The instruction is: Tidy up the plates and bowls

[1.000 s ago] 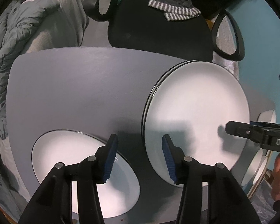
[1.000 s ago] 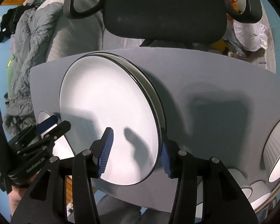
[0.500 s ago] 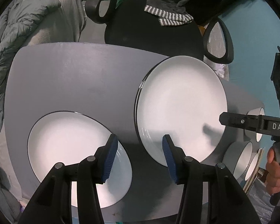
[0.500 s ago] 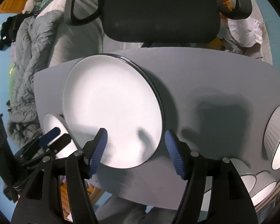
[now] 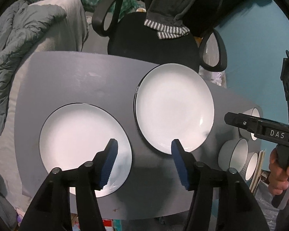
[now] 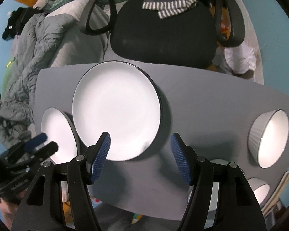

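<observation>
Plates on the grey table (image 5: 71,80): a stack of plates (image 5: 174,108) toward the chair (image 6: 163,36) side, a single plate (image 5: 81,144) beside it, apart. Left gripper (image 5: 143,161) above the table, blue pads spread wide, gripping nothing, one pad over the single plate's rim. Right gripper (image 6: 140,157) likewise wide apart, empty, near the stack's front edge. Bowls (image 6: 269,137) at the table's right end, perhaps three or four.
</observation>
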